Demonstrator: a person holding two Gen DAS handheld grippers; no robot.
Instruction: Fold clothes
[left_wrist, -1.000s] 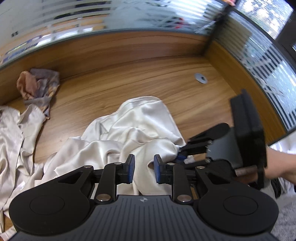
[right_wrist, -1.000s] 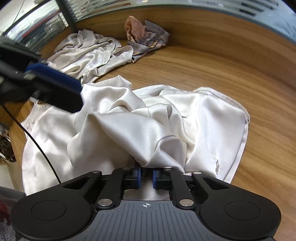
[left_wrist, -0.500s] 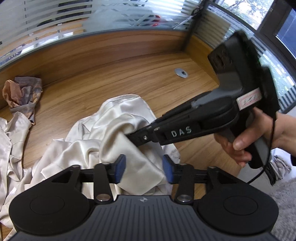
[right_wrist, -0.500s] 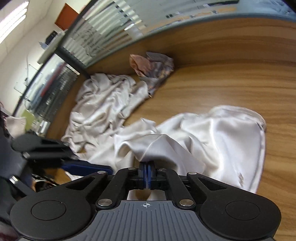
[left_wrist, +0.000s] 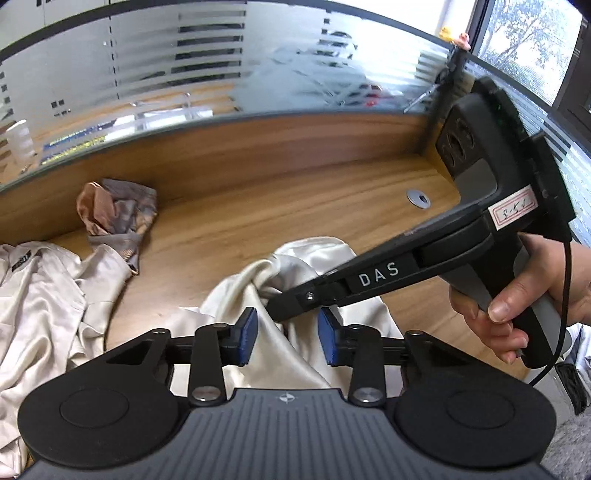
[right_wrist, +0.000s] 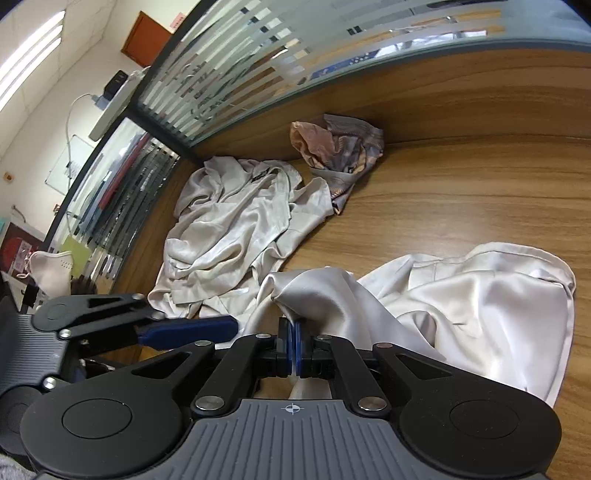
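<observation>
Item: cream satin garment (right_wrist: 480, 306), crumpled on tabletop (right_wrist: 461, 192). Right gripper (right_wrist: 294, 347) pinches a raised fold; left gripper (left_wrist: 284, 334) jaws wide beside it. Seat your left jaws fully on a hem before spreading.

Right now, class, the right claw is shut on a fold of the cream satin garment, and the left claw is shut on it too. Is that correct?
Not quite. The left claw is open: in the left wrist view its blue pads stand apart either side of the cream satin garment. The right claw is indeed shut on a fold of it, as the right wrist view shows.
</observation>
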